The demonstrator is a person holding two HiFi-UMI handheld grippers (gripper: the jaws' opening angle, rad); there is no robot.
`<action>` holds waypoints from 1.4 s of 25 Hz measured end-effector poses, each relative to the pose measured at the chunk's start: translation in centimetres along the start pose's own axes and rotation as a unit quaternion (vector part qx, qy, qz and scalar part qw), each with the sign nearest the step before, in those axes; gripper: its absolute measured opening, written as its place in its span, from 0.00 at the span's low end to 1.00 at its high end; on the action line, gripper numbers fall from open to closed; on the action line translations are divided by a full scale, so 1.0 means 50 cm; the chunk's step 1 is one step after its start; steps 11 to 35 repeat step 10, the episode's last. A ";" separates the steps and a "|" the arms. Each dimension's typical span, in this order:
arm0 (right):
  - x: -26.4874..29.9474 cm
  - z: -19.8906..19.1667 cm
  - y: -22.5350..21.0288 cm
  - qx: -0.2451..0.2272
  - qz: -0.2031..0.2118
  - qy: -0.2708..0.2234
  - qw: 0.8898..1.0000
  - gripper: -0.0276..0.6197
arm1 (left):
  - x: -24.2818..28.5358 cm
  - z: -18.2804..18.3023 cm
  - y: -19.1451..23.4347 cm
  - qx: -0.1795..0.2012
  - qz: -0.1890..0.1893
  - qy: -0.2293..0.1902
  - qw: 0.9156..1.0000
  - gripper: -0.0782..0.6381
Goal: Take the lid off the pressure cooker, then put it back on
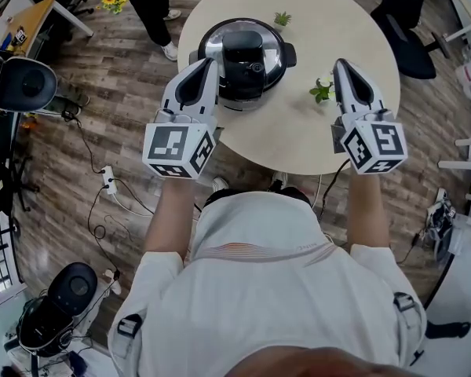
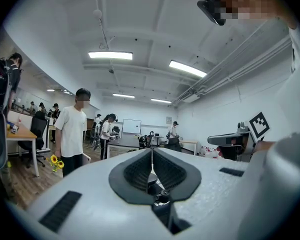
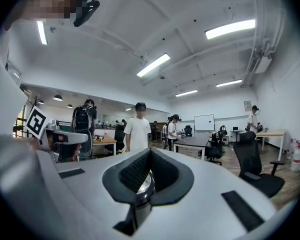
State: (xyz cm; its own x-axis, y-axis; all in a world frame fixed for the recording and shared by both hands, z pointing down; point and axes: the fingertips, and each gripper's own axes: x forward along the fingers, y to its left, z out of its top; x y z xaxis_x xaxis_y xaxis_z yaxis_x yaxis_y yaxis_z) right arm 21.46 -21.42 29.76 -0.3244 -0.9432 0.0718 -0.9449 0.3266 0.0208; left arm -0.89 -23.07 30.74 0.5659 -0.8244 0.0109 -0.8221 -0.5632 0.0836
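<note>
The pressure cooker (image 1: 243, 60) stands on the far left part of a round beige table (image 1: 298, 132), its black-handled lid (image 1: 243, 53) seated on it. My left gripper (image 1: 211, 63) is shut and empty, level beside the cooker's left side. My right gripper (image 1: 339, 64) is also shut and empty, well to the right of the cooker. In the left gripper view the jaws (image 2: 151, 153) meet in a closed line, with the right gripper (image 2: 230, 139) off to the right. In the right gripper view the shut jaws (image 3: 150, 153) hide most of the cooker; only a shiny strip of it (image 3: 144, 183) shows below.
Two small green plants (image 1: 282, 18) (image 1: 322, 91) sit on the table, one just left of my right gripper. A person's legs (image 1: 158, 14) stand beyond the table at left. A black office chair (image 1: 408, 30) is at right. A power strip and cables (image 1: 108, 183) lie on the wooden floor.
</note>
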 end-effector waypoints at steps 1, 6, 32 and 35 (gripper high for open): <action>0.000 0.000 0.001 0.000 0.000 0.000 1.000 0.04 | -0.001 -0.001 0.000 0.000 0.000 0.000 1.000 0.13; -0.006 0.002 0.004 0.002 0.002 -0.002 1.000 0.04 | -0.007 -0.003 -0.004 0.000 -0.002 0.001 1.000 0.12; -0.010 0.002 0.009 0.003 0.007 0.000 1.000 0.04 | -0.010 -0.003 -0.010 -0.001 -0.004 0.001 1.000 0.12; -0.010 0.002 0.009 0.003 0.007 0.000 1.000 0.04 | -0.010 -0.003 -0.010 -0.001 -0.004 0.001 1.000 0.12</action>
